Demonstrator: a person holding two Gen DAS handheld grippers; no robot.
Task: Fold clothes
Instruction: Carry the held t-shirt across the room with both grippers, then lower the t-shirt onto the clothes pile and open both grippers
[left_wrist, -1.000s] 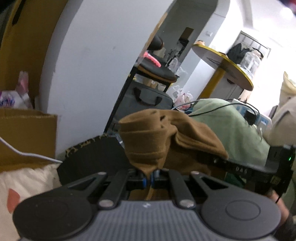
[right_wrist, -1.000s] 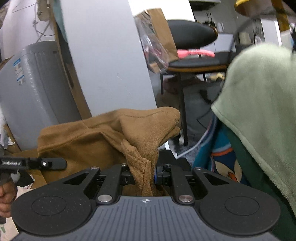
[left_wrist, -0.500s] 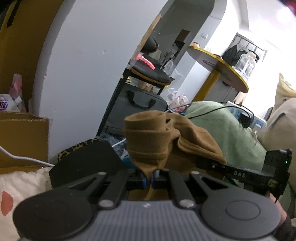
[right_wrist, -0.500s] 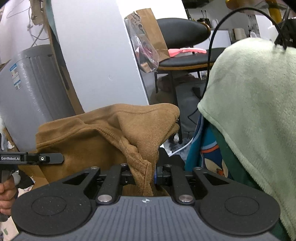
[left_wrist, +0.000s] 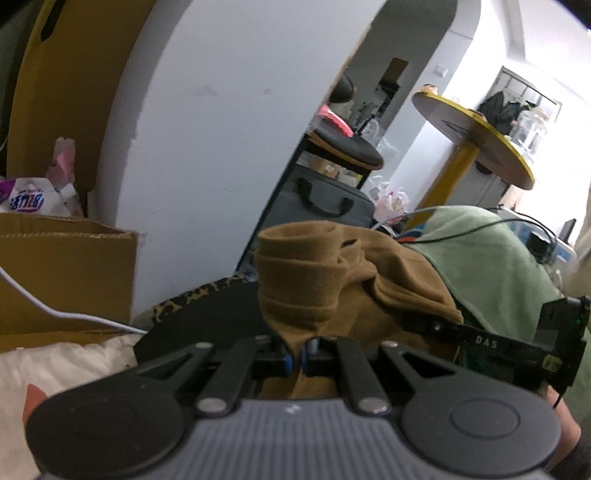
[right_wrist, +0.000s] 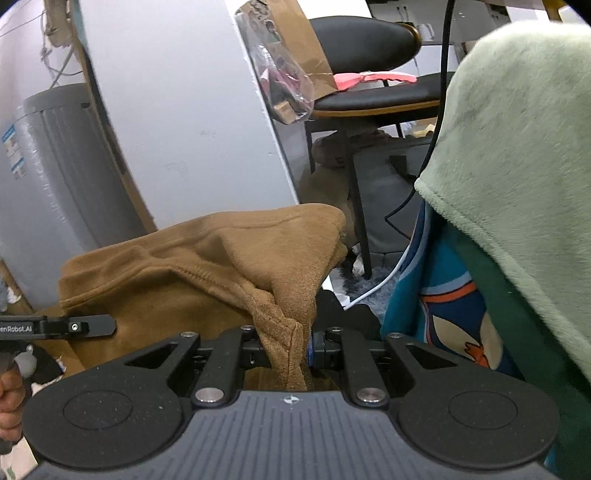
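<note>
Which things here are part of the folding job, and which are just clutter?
In the job:
brown fleece garment, pinched at two spots
left gripper, shut on it
right gripper, shut on it

Lying about:
pale green plush blanket
black cushioned chair
brown cardboard box
round yellow-edged table
grey soft bag

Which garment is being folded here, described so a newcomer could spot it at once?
Start at the wide white wall; low in front of it hangs the brown garment, bunched and pinched in both the left gripper and right gripper. Unlike the pale green fleece blanket beside it, it is tan with stitched seams.
</note>
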